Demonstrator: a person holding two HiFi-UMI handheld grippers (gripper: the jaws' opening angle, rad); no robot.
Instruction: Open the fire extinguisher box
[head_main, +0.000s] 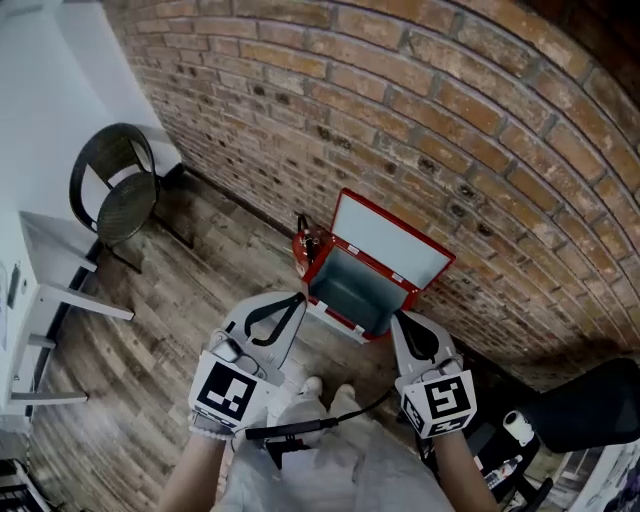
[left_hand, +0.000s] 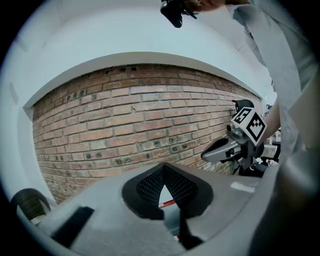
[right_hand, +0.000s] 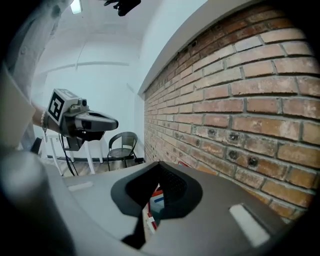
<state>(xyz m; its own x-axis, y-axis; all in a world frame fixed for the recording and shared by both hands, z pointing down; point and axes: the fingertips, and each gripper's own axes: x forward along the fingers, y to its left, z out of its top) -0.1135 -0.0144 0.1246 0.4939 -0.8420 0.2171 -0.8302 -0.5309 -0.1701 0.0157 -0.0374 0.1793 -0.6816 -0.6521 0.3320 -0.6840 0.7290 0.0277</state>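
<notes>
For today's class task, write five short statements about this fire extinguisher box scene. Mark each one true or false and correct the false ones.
1. The lid of the red box is raised. True.
2. The red box stands against a brick wall. True.
3. The right gripper grips the lid. False: its jaws are together and hold nothing.
4. In the head view, a black chair stands to the right of the box. False: the chair is to its left.
5. The jaws of the left gripper are together. True.
</notes>
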